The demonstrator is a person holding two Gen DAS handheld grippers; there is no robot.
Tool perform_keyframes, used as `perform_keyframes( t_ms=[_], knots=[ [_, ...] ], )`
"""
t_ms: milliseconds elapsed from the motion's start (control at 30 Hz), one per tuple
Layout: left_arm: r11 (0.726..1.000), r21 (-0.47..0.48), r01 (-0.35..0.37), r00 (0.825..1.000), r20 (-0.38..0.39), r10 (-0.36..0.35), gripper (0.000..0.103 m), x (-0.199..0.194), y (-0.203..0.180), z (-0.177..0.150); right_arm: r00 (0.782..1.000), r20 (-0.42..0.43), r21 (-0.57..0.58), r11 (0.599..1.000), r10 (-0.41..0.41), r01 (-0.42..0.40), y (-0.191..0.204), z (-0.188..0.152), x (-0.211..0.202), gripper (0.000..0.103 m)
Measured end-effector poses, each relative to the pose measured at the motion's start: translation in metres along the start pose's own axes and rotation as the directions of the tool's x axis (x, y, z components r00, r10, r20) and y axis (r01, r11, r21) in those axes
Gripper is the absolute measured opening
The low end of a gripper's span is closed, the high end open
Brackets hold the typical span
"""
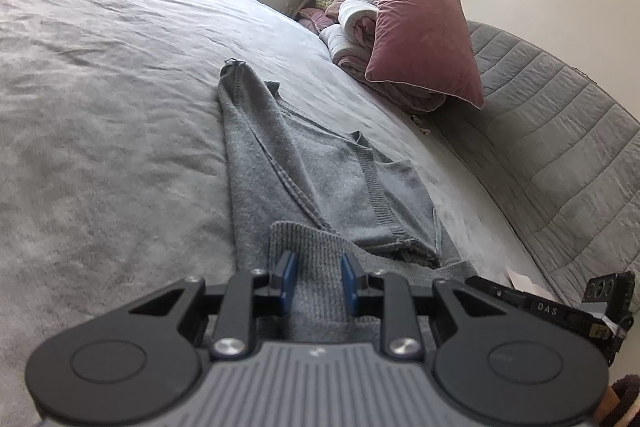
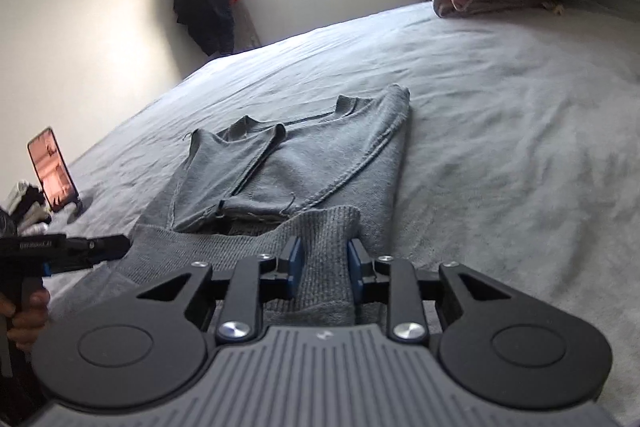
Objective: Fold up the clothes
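I have the grey knitted sweater [image 2: 304, 163] lying flat on the grey bed cover [image 2: 500, 131], sleeves already folded in across the body so it makes a narrow strip. My left gripper [image 1: 318, 277] and right gripper [image 2: 325, 269] each pinch a corner of the ribbed hem [image 2: 320, 227], jaws narrowed onto the cloth, so that I can carry the bottom edge up toward the collar evenly.

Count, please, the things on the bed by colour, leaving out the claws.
Grey: 1, the sweater
Pink: 1, the pillow
Pink and white: 1, the bundled quilt behind the pillow
Orange-pink screen: 1, the propped phone
Total: 4
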State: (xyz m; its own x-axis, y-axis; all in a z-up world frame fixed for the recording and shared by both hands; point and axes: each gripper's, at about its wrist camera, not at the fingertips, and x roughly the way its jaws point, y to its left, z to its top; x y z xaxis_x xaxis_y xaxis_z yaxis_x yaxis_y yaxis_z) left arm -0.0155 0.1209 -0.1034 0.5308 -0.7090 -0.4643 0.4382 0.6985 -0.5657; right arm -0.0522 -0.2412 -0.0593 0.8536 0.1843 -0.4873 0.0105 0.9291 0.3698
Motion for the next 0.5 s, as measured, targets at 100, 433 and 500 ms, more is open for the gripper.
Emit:
perform_keyframes(
  t_ms=[100, 433, 500],
  knots=[
    [1.000, 0.000, 0.007, 1.000, 0.000, -0.007, 0.026, 0.000, 0.001, 0.000, 0.999, 0.012, -0.004, 0.999, 0.032, -0.032, 0.003, 0.002, -0.001, 0.012],
    [1.000, 0.003, 0.009, 1.000, 0.000, -0.009, 0.026, 0.001, 0.001, 0.000, 0.942, 0.049, 0.014, 0.943, 0.331, -0.332, 0.013, 0.014, -0.030, 0.010],
    [1.000, 0.004, 0.008, 1.000, 0.002, -0.008, 0.026, 0.000, 0.001, -0.001, 0.968, 0.039, 0.068, 0.965, 0.249, -0.252, 0.002, 0.014, -0.025, 0.010]
  ],
)
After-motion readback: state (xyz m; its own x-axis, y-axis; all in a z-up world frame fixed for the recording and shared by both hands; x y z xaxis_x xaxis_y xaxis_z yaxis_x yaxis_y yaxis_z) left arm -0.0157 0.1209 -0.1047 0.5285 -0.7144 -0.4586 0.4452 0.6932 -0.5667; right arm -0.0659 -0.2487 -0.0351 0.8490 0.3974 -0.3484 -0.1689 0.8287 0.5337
